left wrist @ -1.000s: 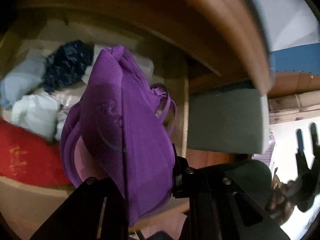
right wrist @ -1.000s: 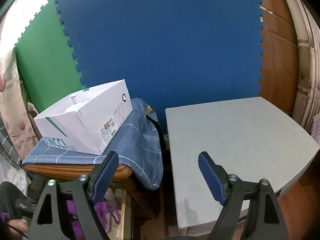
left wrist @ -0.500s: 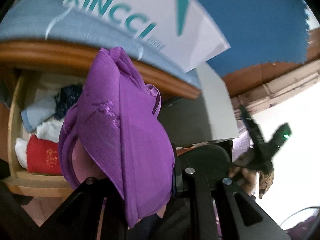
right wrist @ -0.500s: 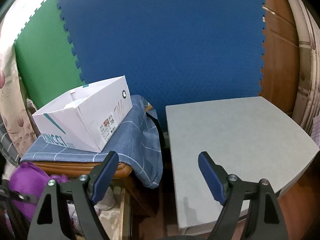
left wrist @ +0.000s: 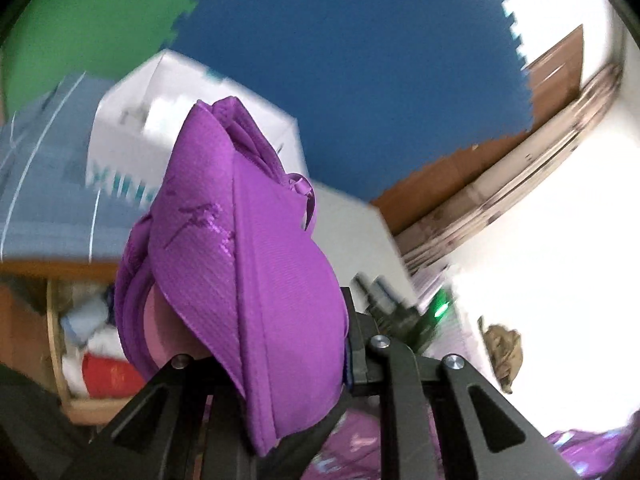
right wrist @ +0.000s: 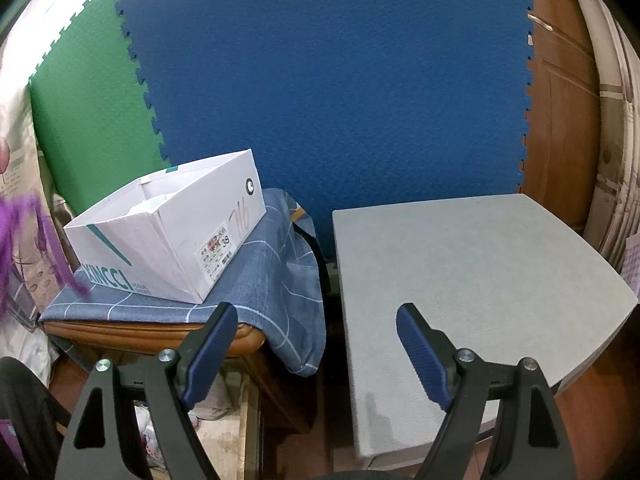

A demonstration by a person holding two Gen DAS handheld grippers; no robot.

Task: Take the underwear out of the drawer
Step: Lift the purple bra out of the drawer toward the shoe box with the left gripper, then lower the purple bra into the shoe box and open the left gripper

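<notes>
A folded purple piece of underwear [left wrist: 240, 264] fills the middle of the left wrist view, and my left gripper [left wrist: 276, 368] is shut on its lower end; its pads are hidden by the cloth. Far below at the lower left lies the open wooden drawer [left wrist: 54, 344] with red, white and pale blue clothes in it. A blurred purple streak of the underwear [right wrist: 24, 248] shows at the left edge of the right wrist view. My right gripper [right wrist: 316, 344] stands open with nothing between its blue pads [right wrist: 420, 356], above the gap between cabinet and grey table.
A white shoe box [right wrist: 168, 240] sits on a blue checked cloth [right wrist: 276, 280] over the wooden cabinet. To the right is a grey table top [right wrist: 460, 280]. Blue and green foam mats [right wrist: 320, 80] cover the wall behind. A wooden door [right wrist: 560, 100] stands at the far right.
My left gripper has risen with the purple underwear from inside the drawer to above the cabinet top, rolling as it went. The right gripper has stayed where it was.
</notes>
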